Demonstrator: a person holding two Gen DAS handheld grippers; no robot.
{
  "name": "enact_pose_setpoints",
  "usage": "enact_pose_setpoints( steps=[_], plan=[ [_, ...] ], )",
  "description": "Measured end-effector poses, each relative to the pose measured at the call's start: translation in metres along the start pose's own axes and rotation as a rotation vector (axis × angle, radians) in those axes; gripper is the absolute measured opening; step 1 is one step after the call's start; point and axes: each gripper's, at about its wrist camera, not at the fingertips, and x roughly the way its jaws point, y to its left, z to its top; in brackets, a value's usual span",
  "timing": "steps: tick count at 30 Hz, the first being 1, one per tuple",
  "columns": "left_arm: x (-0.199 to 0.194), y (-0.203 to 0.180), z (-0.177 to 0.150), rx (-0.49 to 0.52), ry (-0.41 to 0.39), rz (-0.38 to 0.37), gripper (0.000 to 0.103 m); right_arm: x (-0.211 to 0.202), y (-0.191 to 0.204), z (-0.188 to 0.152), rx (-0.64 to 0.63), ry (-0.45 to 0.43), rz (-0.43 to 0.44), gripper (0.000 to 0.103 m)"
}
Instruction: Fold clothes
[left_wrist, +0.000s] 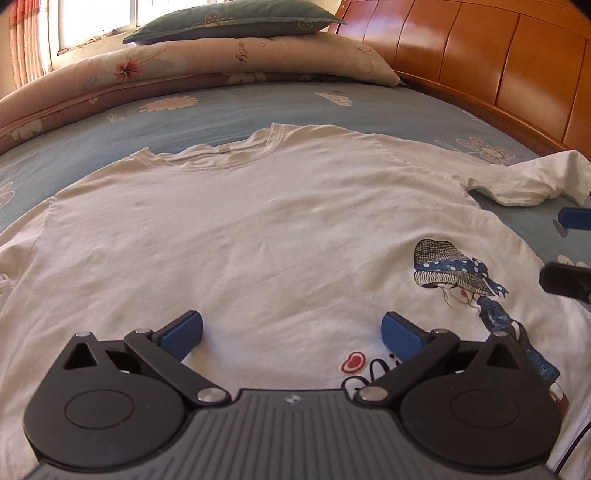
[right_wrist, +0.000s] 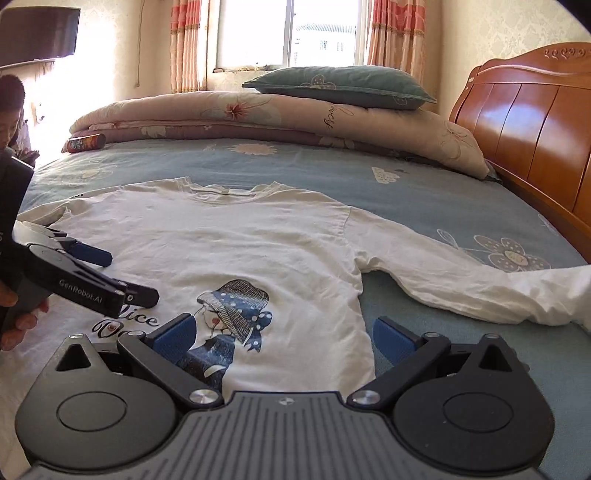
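shirt beneath open left gripper

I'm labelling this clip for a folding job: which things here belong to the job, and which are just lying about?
Part of the job:
- white shirt, spread flat on the bed
- left tongs, open
- right tongs, open

Just lying about:
- green pillow
- rolled quilt
- red can
- headboard
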Motion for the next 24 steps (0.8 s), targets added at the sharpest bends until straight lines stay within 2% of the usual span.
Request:
enact_pose_setpoints(
  steps=[1, 4, 6, 10, 17, 21, 24],
  plan=[
    [-0.001, 0.0, 0.001, -0.004, 0.008, -0.005, 0.102, 0.01, -0.002, 0.009, 0.006, 0.001, 0.015, 0.103],
    [-0.001, 0.001, 0.001, -0.004, 0.011, -0.01, 0.102, 0.05, -0.013, 0.019, 0.147, 0.052, 0.126, 0.103],
    [-0.002, 0.001, 0.0, 0.0, 0.011, -0.008, 0.102, 0.077, -0.021, 0.012, 0.216, 0.134, 0.113, 0.103],
    [-0.002, 0.001, 0.0, 0.001, 0.013, -0.008, 0.102, 0.059, -0.026, -0.012, 0.22, 0.104, 0.1, 0.103],
    [-0.003, -0.001, 0.0, -0.006, 0.018, 0.001, 0.102, 0.001, -0.004, -0.056, 0.114, 0.118, 0.019, 0.103],
    [-0.003, 0.0, 0.0, -0.01, 0.019, -0.001, 0.102, -0.005, 0.004, -0.047, 0.103, 0.131, -0.017, 0.103],
    [-0.003, 0.0, 0.0, -0.01, 0.02, -0.002, 0.102, 0.001, 0.0, -0.034, 0.174, 0.124, 0.003, 0.103]
  ],
)
